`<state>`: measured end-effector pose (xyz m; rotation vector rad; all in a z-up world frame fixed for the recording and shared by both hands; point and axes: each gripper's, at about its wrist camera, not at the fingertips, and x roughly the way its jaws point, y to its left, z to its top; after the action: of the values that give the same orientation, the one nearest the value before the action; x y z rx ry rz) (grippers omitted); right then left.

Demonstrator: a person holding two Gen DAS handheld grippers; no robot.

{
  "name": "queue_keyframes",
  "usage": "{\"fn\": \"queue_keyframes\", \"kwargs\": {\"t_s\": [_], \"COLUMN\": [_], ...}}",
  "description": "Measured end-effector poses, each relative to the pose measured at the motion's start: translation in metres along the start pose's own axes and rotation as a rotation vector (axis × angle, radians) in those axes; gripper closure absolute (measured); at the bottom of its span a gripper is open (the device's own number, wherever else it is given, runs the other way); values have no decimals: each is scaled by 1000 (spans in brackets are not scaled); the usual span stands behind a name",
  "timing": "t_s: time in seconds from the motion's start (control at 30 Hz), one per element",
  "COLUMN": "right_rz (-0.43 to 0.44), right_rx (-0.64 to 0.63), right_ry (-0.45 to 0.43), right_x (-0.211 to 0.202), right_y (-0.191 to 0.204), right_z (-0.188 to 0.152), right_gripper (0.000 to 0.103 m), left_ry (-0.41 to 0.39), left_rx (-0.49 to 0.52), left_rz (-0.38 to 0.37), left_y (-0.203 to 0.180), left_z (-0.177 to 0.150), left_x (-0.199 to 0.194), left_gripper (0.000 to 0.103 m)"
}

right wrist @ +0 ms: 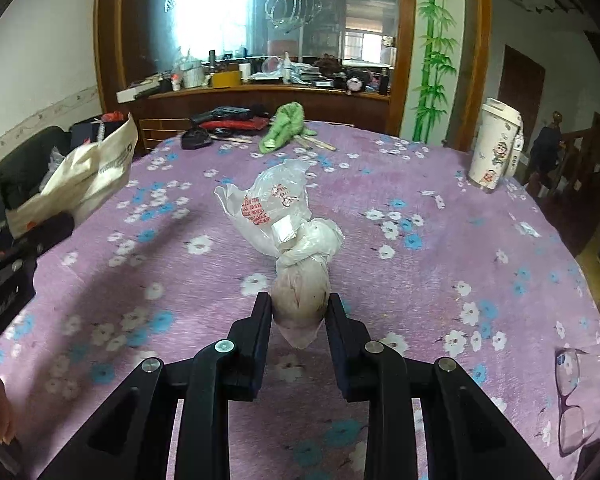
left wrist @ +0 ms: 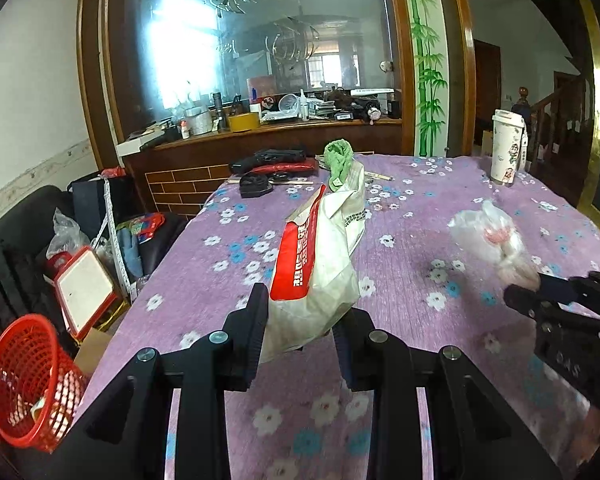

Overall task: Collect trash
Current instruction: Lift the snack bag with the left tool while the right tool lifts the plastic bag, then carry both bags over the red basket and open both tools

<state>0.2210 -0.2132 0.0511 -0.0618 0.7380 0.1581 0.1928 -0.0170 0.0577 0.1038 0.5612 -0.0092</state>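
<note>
Now both my grippers hold trash above the table (left wrist: 420, 240).
My left gripper (left wrist: 300, 320) clamps a paper bag (left wrist: 320, 256); my right gripper (right wrist: 299, 312) pinches a knotted plastic bag (right wrist: 288, 232).

White paper bag (left wrist: 320, 264): red panel with white characters, too skewed to read; fine dark print along its upper edge, illegible. Clear plastic bag (right wrist: 272, 208): red printed marks, possibly characters, unreadable. Tumbler (right wrist: 496, 144): cartoon stickers, no legible text.
</note>
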Motion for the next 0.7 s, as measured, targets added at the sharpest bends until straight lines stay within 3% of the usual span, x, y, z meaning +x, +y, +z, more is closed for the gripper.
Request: {"fn": "queue_keyframes", "kwargs": {"t_s": [0.33,0.7], "right_rz": [128,186], "right_rx": [-1,-82], "right_ry": [16,30], "right_x": [-38,-48], "right_y": [31,90], "right_z": [-12,-10], "right_gripper": [74,73], "left_ry": [19,-4], "left_rx": [-18,-81], "left_rz": [20,61], "left_y": [28,74], "left_z": [-29,-46], "left_x": [-40,-64], "left_gripper": [73,73]}}
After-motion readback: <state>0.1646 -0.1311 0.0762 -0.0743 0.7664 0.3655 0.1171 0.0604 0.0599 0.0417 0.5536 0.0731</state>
